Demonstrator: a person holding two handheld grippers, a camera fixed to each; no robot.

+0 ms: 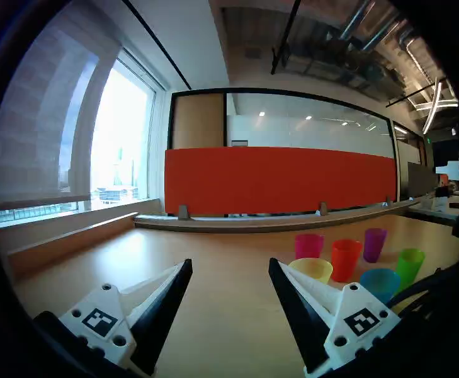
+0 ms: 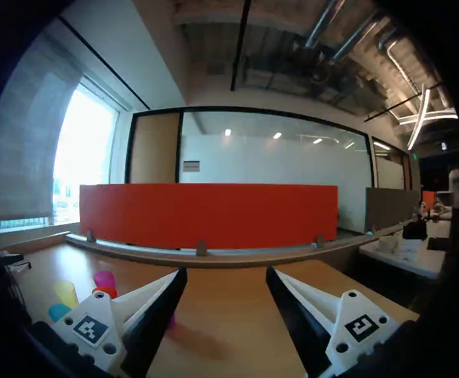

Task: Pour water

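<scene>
Coloured cups (image 1: 345, 258) on wooden surface (image 1: 216, 246)
Both the left tongs (image 1: 229, 264) and the right tongs (image 2: 226, 272) stood spread, holding nothing; the six cups were upright in a cluster, just right of the left tongs, before an orange partition (image 1: 279, 179)

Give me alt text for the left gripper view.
The left gripper hangs open and empty over a light wooden table. Six colourful plastic cups cluster at right: pink, orange, purple, yellow, green, blue. A red partition panel stands behind.
</scene>
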